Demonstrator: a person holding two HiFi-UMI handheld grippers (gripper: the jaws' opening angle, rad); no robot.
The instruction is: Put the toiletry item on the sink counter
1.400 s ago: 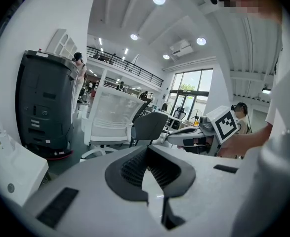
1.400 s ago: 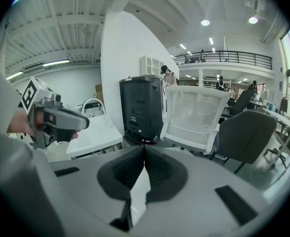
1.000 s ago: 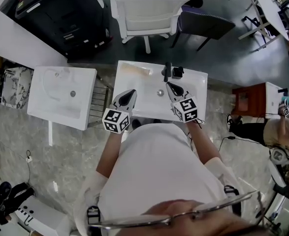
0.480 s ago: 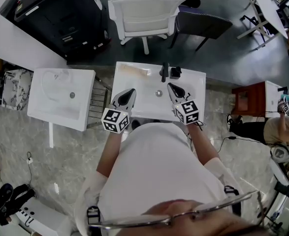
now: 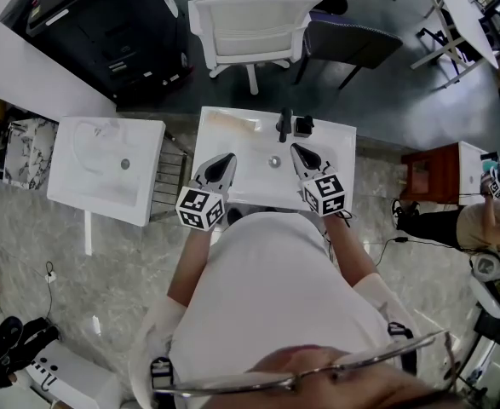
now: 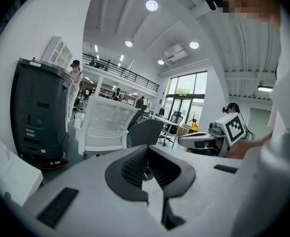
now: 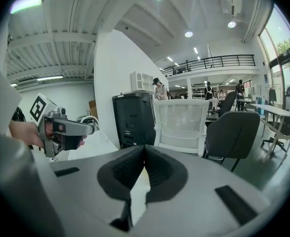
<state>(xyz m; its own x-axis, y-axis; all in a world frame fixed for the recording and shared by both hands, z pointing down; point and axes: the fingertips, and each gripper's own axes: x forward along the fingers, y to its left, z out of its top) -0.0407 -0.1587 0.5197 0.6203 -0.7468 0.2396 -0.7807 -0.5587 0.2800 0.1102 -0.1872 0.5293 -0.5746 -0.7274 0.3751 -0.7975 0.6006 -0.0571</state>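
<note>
The white sink counter (image 5: 335, 164) stands right in front of me, with a dark faucet (image 5: 285, 124) at its back edge. A pale, tan-tinged oblong thing (image 5: 232, 120) lies at the counter's back left; it is too blurred to tell what it is. A small black item (image 5: 305, 126) stands just right of the faucet. My left gripper (image 5: 224, 161) hovers over the basin's left side, jaws shut and empty (image 6: 145, 151). Over the basin's right side my right gripper (image 5: 298, 152) is likewise shut with nothing in it (image 7: 145, 148).
A second white basin (image 5: 105, 169) stands to the left, with a metal rack (image 5: 175, 175) between the two. Behind the counter are a white chair (image 5: 254, 24), a dark chair (image 5: 352, 41) and a black cabinet (image 5: 96, 24). A red-brown box (image 5: 424, 173) and a person (image 5: 488, 220) are at the right.
</note>
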